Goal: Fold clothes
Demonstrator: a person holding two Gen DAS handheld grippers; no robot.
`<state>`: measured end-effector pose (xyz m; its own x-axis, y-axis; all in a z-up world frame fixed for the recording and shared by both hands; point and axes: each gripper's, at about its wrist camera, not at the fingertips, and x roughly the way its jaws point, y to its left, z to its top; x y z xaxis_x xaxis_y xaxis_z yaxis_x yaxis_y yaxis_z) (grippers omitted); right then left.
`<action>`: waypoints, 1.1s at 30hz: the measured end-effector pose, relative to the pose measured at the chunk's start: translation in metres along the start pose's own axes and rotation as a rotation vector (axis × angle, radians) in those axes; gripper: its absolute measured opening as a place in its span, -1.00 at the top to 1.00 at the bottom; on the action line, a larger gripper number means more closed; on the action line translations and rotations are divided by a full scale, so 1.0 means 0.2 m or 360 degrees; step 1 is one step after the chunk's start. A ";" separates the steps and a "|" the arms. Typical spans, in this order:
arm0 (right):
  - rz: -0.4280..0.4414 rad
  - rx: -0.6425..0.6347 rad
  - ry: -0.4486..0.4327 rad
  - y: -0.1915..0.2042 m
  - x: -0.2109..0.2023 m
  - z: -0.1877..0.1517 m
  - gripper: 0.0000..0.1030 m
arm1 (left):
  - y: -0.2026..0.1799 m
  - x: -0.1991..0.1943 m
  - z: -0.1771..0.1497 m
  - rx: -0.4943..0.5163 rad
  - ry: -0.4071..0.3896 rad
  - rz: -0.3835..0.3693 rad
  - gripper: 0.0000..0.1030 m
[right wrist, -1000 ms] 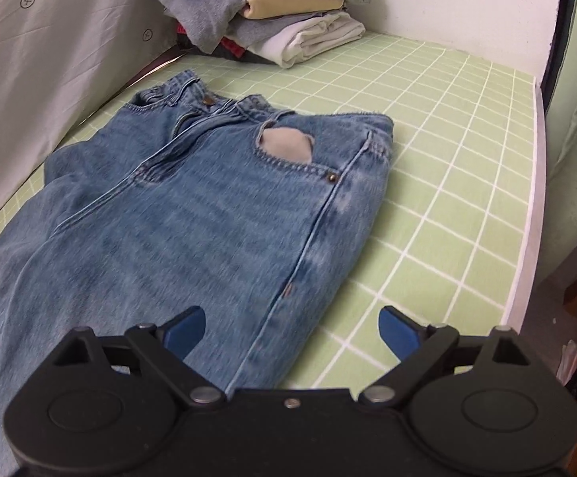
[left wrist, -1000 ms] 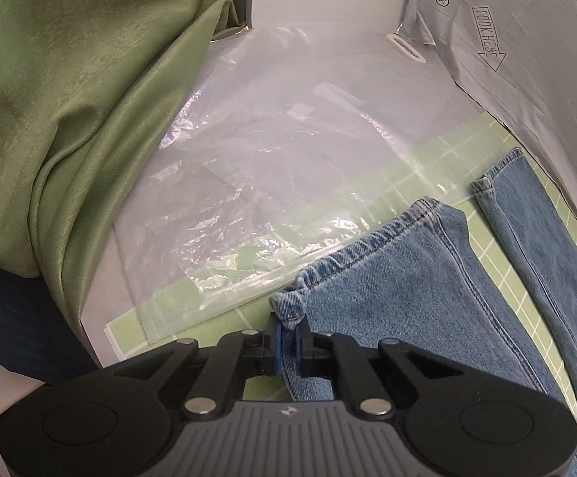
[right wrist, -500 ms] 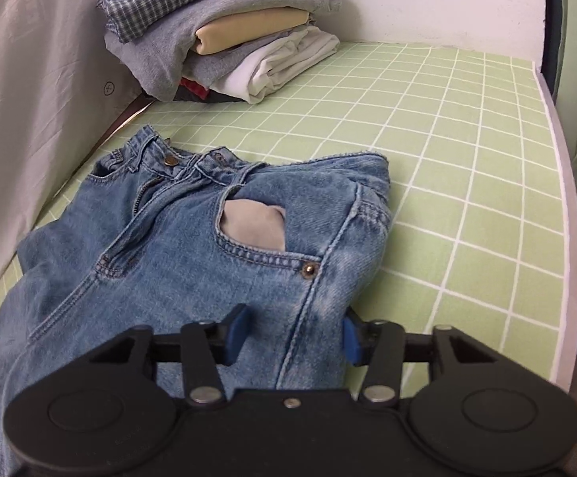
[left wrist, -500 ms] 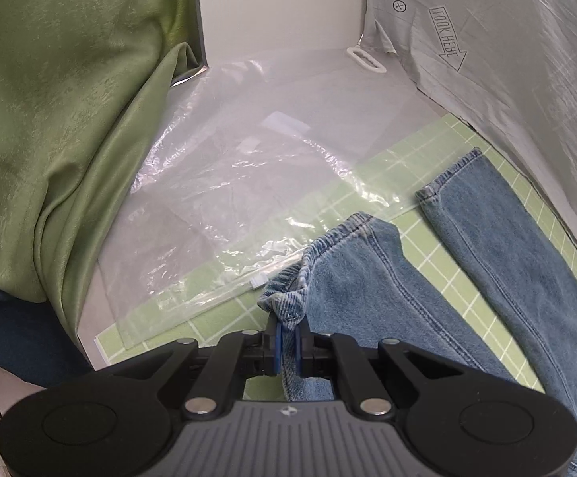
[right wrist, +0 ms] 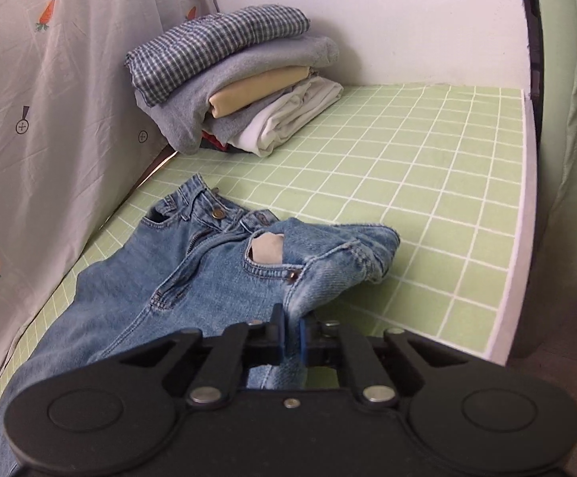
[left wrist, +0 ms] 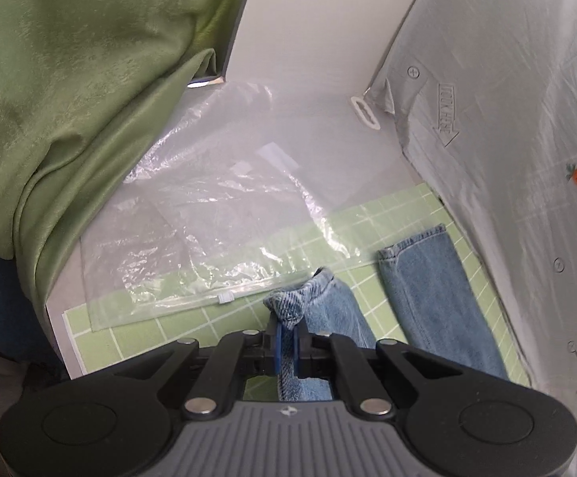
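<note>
A pair of blue jeans (right wrist: 193, 274) lies front side up on the green grid mat (right wrist: 427, 183). My right gripper (right wrist: 293, 338) is shut on the near side seam by the hip, and that edge is lifted off the mat. In the left wrist view, my left gripper (left wrist: 286, 338) is shut on the hem of the near leg (left wrist: 300, 302), raised and bunched. The far leg (left wrist: 427, 282) lies flat on the mat (left wrist: 149, 338) beside it.
A stack of folded clothes (right wrist: 240, 79) sits at the mat's far corner. A clear plastic zip bag (left wrist: 216, 214) lies past the leg hems. A white carrot-print sheet (left wrist: 507, 119) hangs along one side, and a green curtain (left wrist: 69, 79) hangs on the left.
The right gripper moved in and shut on the jeans' side seam, lifting it. The left gripper, still clamped on the hem, raised it and drew the near leg away from the plastic bag.
</note>
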<state>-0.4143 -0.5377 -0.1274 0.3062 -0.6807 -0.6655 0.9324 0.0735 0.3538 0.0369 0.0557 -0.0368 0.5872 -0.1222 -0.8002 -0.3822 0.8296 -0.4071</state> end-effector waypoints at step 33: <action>0.0029 -0.0189 -0.0277 0.60 0.04 0.42 0.87 | -0.49 0.27 0.32 -0.0091 -0.0170 -0.0262 0.93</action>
<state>-0.3159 -0.5947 -0.0351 0.2948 -0.7934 -0.5325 0.9463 0.1650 0.2780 0.1517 0.0030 -0.0112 0.7163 -0.1925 -0.6707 -0.3129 0.7705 -0.5553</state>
